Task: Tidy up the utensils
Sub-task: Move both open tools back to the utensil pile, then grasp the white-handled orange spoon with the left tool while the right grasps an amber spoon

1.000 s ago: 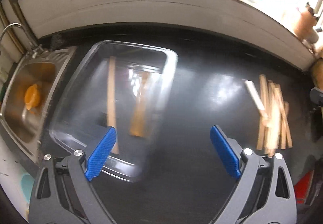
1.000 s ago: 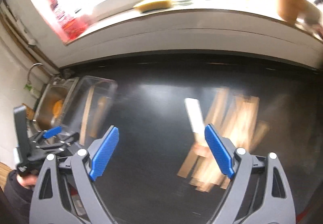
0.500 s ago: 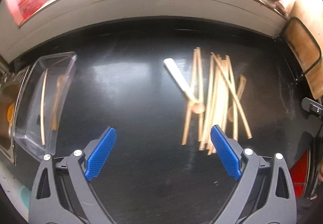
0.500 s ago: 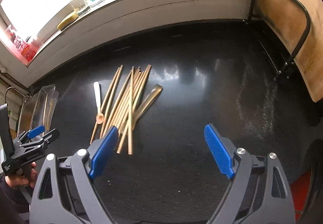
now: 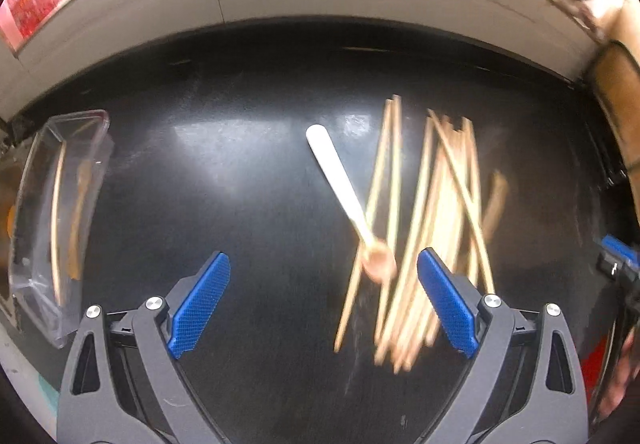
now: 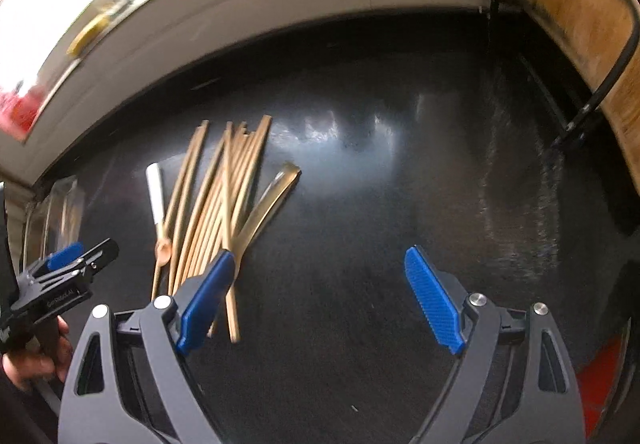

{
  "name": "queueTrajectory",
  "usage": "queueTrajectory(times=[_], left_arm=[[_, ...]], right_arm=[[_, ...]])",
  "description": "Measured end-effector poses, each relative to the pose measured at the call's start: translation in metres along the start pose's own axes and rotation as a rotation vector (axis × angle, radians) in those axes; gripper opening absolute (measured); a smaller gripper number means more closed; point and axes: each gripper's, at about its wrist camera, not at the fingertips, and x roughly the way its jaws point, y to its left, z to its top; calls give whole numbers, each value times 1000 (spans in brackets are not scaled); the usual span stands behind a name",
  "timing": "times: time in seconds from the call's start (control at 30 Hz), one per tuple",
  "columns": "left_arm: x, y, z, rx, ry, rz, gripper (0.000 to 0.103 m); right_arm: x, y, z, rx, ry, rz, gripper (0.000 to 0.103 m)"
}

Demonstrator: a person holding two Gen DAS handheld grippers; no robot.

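The left gripper (image 5: 324, 298) points steeply down. Its two blue pads (image 5: 199, 304) stand wide apart, with nothing held between them. The right gripper (image 6: 316, 296) points down too, and its blue pads (image 6: 434, 300) are also spread wide with nothing gripped. In the right wrist view, the left gripper shows off to the left side, and a hand (image 6: 30, 358) wraps around its dark handle from below. In the left wrist view, a bit of the right gripper and blurred fingers (image 5: 618, 376) show at the far right edge.
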Motion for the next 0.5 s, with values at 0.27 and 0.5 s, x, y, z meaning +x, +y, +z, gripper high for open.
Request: queueTrajectory(times=[0.27,0.5], left_arm=[[72,12,30,-140,79,85,92],[84,6,37,-109,49,96,94]], right_arm=[[72,16,21,79,61,-95,84],[94,22,29,145,71,-144,84]])
